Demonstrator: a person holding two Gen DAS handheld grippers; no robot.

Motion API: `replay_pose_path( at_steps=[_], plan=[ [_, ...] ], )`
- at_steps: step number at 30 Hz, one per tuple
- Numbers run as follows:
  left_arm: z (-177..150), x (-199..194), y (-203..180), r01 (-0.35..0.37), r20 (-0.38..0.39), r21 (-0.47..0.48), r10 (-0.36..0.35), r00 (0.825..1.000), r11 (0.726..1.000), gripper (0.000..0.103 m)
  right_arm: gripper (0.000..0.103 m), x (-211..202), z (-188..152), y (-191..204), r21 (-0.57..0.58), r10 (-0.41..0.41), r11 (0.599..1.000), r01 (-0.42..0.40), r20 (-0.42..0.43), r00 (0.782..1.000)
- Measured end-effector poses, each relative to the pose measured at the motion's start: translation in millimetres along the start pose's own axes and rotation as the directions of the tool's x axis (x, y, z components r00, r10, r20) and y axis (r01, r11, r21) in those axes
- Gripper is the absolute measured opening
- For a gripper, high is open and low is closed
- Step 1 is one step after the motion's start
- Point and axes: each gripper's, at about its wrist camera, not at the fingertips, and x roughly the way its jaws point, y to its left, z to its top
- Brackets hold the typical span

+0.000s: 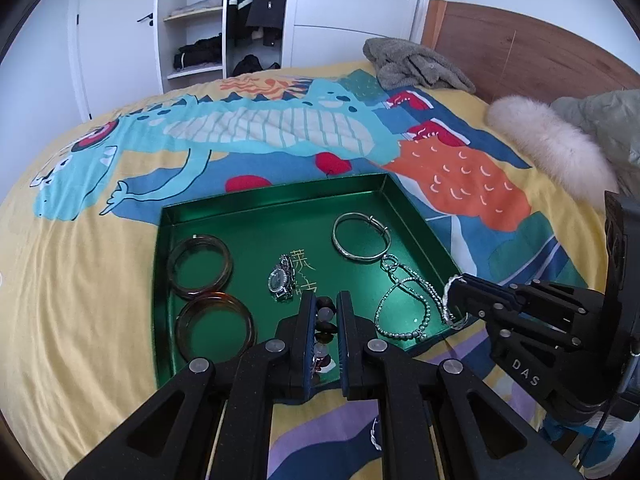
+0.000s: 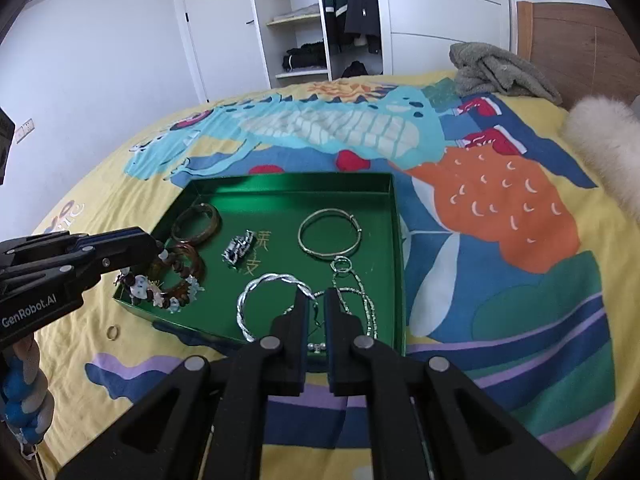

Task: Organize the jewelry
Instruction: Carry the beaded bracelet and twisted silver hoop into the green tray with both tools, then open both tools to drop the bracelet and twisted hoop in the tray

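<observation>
A green tray (image 1: 276,196) (image 2: 292,184) lies on the bed. It holds two brown bangles (image 1: 199,266) (image 2: 196,222), a watch (image 1: 281,278) (image 2: 239,247), a silver bangle (image 1: 361,241) (image 2: 330,237) and a silver chain necklace (image 1: 404,304) (image 2: 356,292). My left gripper (image 1: 324,304) (image 2: 160,250) is shut on a beaded bracelet (image 1: 325,330) (image 2: 160,284) over the tray's near left corner. My right gripper (image 2: 316,300) (image 1: 450,286) is shut on a twisted silver bangle (image 2: 272,296) (image 1: 448,304) at the tray's near edge.
A small ring (image 2: 113,332) lies on the bedspread near the tray's left corner. A grey garment (image 1: 412,64), a fur-trimmed coat (image 1: 552,144) and a wooden headboard (image 1: 520,48) are at the far right. An open wardrobe (image 1: 224,16) stands behind the bed.
</observation>
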Motion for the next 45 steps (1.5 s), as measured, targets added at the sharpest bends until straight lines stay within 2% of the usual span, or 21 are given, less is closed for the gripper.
replay_pose_path(
  at_steps=[5,11,24,32,36,38,40,45],
  plan=[
    [-5.8,35.2,3.7,-0.004,-0.047,-0.003,0.004,0.999,1.0,0.01,0.007,45.4,-2.4,-6.4,-0.012,-0.006,1.0,0.005,-0.074,0.997],
    [-14.9,58.3,11.2,-0.018,-0.089,-0.016,0.016,0.996,1.0,0.01,0.007,72.1,-3.3,-6.4,-0.05,-0.024,0.999,0.017,-0.138,0.99],
    [-29.9,75.1,21.6,-0.058,-0.138,-0.043,0.052,0.989,0.997,0.01,0.007,81.6,-1.3,-8.2,-0.08,-0.062,0.996,0.049,-0.168,0.984],
    [-33.8,72.2,24.5,-0.082,-0.128,-0.042,0.076,0.989,0.996,0.01,0.008,80.1,-3.5,-11.1,-0.061,-0.067,0.996,0.058,-0.166,0.984],
    [-34.0,62.8,23.9,-0.086,-0.109,-0.047,0.08,0.991,0.995,0.018,0.008,75.5,-5.9,-12.7,-0.048,-0.072,0.997,0.065,-0.165,0.984],
    [-33.6,55.4,23.2,-0.092,-0.092,-0.046,0.087,0.992,0.995,0.024,0.012,69.5,-6.7,-13.8,-0.033,-0.063,0.998,0.059,-0.152,0.986],
    [-33.2,46.5,22.1,-0.093,-0.074,-0.049,0.089,0.993,0.994,0.029,0.02,61.7,-6.8,-13.2,-0.023,-0.058,0.998,0.055,-0.136,0.989],
    [-32.2,19.9,16.6,-0.113,-0.034,-0.038,0.112,0.993,0.993,0.035,0.022,38.4,-6.2,-6.6,-0.016,-0.049,0.999,0.048,-0.1,0.994]
  ],
)
